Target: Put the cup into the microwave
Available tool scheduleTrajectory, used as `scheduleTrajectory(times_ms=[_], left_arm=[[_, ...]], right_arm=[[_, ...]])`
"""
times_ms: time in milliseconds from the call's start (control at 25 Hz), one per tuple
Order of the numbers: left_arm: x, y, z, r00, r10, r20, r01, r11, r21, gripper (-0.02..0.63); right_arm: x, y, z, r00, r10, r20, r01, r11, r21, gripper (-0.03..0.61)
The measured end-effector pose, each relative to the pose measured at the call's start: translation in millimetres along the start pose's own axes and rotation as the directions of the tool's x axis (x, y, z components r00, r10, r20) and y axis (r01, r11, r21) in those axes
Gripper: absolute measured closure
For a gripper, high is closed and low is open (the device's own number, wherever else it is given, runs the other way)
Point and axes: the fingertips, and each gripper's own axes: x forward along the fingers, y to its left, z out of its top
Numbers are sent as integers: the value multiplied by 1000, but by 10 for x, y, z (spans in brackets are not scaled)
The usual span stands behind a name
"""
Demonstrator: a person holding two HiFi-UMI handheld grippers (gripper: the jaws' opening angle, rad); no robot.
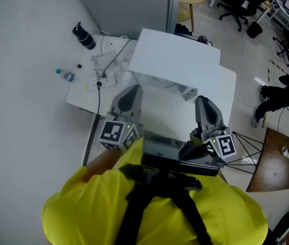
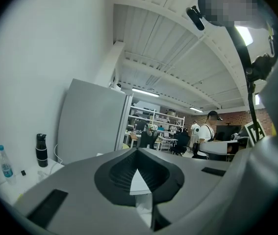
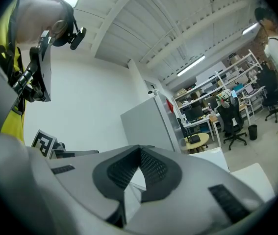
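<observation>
No cup shows in any view. A white box-shaped appliance, seemingly the microwave (image 1: pixel 177 55), stands at the far side of the white table (image 1: pixel 226 93); I see only its top. My left gripper (image 1: pixel 133 89) is held close to my chest, pointing level toward the box, jaws closed tip to tip with nothing between them (image 2: pixel 138 151). My right gripper (image 1: pixel 202 100) is beside it on the right, also pointing at the box. Its jaws (image 3: pixel 139 148) meet at the tips and hold nothing.
A black bottle (image 1: pixel 84 36), a small water bottle (image 1: pixel 65 75) and a power strip with cables (image 1: pixel 101 78) lie at the table's left end. A grey partition (image 2: pixel 92 121) stands behind. A wooden chair (image 1: pixel 277 160) and a person (image 1: pixel 282 93) are to the right.
</observation>
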Motion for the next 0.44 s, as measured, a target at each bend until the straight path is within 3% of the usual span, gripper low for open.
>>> scheduleTrajectory(times_ms=[440], left_arm=[[-111,27,-37,999,39,-4,-39,999,-33,614]], right_arm=[[-50,30,8,1000,-6,-6,6,1000,-22,574]])
